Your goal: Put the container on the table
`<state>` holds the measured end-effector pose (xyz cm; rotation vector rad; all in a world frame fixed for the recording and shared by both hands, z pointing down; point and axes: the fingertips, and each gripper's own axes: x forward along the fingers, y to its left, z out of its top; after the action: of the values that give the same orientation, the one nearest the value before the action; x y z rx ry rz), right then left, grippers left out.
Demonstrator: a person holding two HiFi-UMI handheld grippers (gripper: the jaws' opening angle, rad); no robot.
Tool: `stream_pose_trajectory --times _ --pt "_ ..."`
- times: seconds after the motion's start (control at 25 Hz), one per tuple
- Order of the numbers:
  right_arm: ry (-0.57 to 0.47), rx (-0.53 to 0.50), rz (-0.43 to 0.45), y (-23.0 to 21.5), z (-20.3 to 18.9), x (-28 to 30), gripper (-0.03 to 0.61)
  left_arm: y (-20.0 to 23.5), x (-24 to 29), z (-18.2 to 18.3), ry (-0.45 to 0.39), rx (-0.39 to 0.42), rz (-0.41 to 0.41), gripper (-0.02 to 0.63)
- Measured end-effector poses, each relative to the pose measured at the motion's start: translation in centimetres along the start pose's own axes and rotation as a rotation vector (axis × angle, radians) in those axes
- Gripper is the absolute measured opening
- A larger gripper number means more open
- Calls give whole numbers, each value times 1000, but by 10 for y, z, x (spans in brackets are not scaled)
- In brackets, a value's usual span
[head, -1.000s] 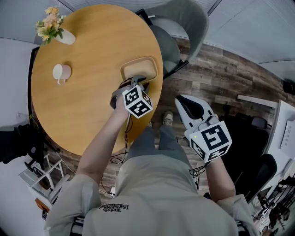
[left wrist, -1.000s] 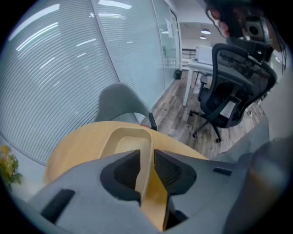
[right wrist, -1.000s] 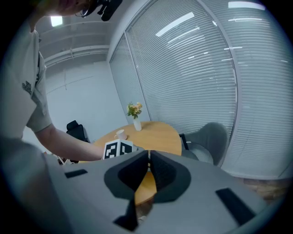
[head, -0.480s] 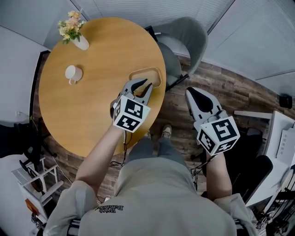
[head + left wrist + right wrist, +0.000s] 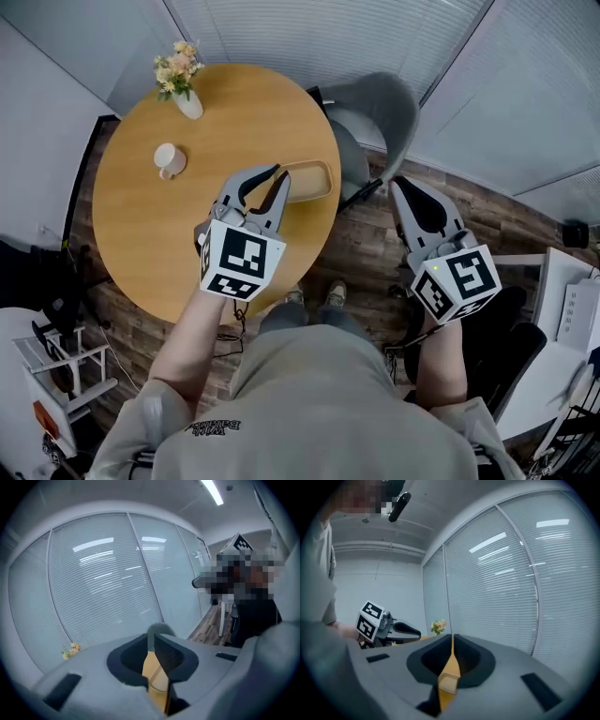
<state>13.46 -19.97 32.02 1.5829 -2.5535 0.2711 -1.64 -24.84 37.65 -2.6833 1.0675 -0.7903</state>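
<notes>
Head view: soft, even light throughout; no hard shadows thrown on table (image 5: 131, 234); dimmer zone seen under its edge at 8 o'clock. Floor boards (image 5: 375, 230) bent by wide lens towards rim.

Left gripper view: fisheye circle, corners blacked out. Ceiling strip light (image 5: 213, 491) blown out at 1 o'clock, mirrored as pale bars on blinds (image 5: 93, 550) at 10 o'clock.

Right gripper view: like bars seen at 2 o'clock, uprights bowed. Foreground at 6 o'clock rendered soft in both.

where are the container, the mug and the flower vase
container (image 5: 309, 180): head view, on its inner floor
mug (image 5: 170, 157): head view, on its body
flower vase (image 5: 190, 105): head view, on its white body below the flowers
</notes>
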Motion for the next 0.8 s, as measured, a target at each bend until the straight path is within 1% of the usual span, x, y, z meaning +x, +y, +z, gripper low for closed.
stream_pose_trajectory --times 0.12,0.28,0.32,0.44,0.56,0.68,0.8 --pt "-55 5 30 11 24 -7 35 5 -23 19 -33 16 24 57" --pt "-162 17 38 25 62 -22 35 5 -58 47 -71 104 61 57" --pt "-182 13 35 27 70 -26 35 5 -66 54 -84 113 67 57" --pt "-209 -6 44 36 84 -33 35 4 -84 75 -131 105 82 49" --pt "-208 -8 64 44 85 -34 35 6 -98 89 -177 105 92 43" --pt "-198 12 90 51 81 -36 35 5 -107 93 -212 72 89 37" --pt "-180 10 113 60 76 -38 35 1 -112 90 -227 60 73 35"
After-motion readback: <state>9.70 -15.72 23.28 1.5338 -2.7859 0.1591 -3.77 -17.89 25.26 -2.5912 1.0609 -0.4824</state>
